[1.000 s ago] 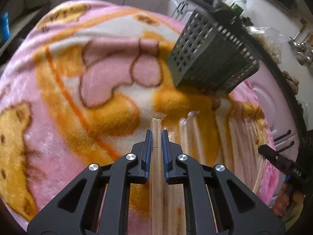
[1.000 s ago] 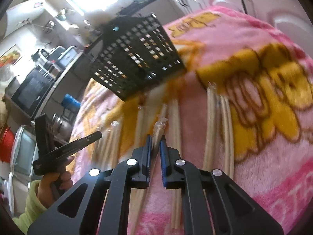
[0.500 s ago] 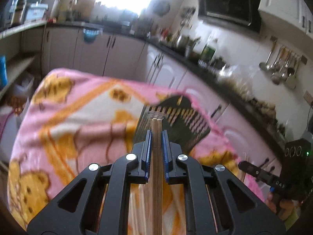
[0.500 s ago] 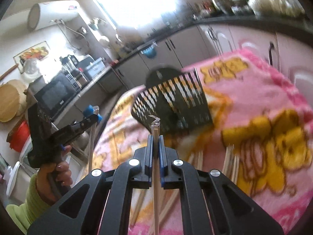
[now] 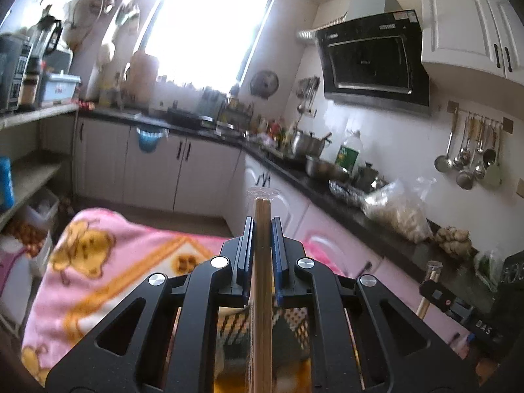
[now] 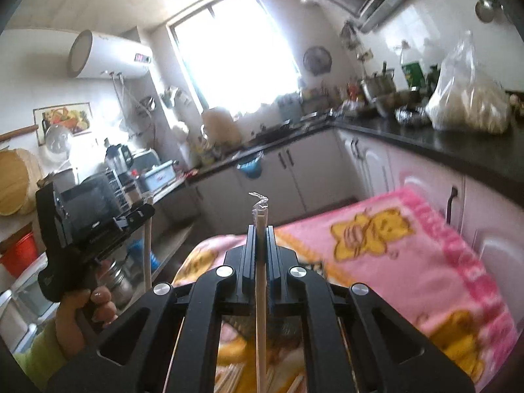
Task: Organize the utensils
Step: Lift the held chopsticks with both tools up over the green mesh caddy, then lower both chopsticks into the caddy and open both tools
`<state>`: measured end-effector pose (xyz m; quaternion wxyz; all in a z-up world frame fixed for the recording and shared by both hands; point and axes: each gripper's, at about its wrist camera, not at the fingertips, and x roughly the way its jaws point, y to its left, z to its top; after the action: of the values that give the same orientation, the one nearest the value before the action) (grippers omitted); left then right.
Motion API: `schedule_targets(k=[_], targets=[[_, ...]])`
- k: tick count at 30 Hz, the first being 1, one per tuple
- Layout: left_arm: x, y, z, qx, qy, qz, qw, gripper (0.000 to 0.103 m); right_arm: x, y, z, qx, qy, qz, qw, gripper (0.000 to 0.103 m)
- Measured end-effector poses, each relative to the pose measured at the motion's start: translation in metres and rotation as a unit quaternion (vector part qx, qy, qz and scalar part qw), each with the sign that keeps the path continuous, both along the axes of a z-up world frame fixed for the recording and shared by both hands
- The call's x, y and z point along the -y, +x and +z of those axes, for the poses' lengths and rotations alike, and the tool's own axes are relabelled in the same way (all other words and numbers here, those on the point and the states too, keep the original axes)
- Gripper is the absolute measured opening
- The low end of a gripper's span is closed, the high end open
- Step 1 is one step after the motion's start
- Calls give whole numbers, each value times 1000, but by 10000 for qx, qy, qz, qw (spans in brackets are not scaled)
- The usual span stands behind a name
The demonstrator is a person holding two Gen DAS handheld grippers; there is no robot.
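My left gripper (image 5: 262,221) is shut on a plastic-wrapped pair of wooden chopsticks (image 5: 262,262) and holds it upright, raised above the pink blanket (image 5: 98,262). My right gripper (image 6: 260,229) is shut on another wrapped pair of chopsticks (image 6: 261,281), also upright. The black perforated utensil basket (image 5: 294,324) shows partly below and behind the left fingers. Several loose chopsticks (image 6: 229,376) lie on the blanket below the right gripper. The left gripper with its chopsticks (image 6: 148,229) also shows in the right wrist view (image 6: 95,226).
The pink cartoon blanket (image 6: 409,245) covers the work surface. White kitchen cabinets (image 5: 157,163) and a dark counter (image 5: 376,222) with pots, bottles and a bag run behind it. The right gripper (image 5: 435,291) shows at the right of the left wrist view.
Both grippers have lifted their chopsticks off the blanket and tilted up, so the views now face the kitchen. The basket has dropped to below the fingers.
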<state>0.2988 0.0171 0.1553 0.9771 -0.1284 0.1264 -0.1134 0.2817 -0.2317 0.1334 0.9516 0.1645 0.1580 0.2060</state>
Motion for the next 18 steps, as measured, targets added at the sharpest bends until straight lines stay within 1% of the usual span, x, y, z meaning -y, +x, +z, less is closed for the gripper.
schedule_targets(k=[4,8,13,18], targets=[[10,11,9,350,77,124,9993,5,3,15,6,259,-110,-190,9994,6],[18,23,7,492,59,190,9986,5,1,30,11,499,-228,-325,9980,6],[24,40,-6,671,93,317,9972,5,-3,47,14,755,-296,-474,9956,6],[28,57,-24,714,156,370,9966,5,-5,63,11,978,-365,-709,9920,6]])
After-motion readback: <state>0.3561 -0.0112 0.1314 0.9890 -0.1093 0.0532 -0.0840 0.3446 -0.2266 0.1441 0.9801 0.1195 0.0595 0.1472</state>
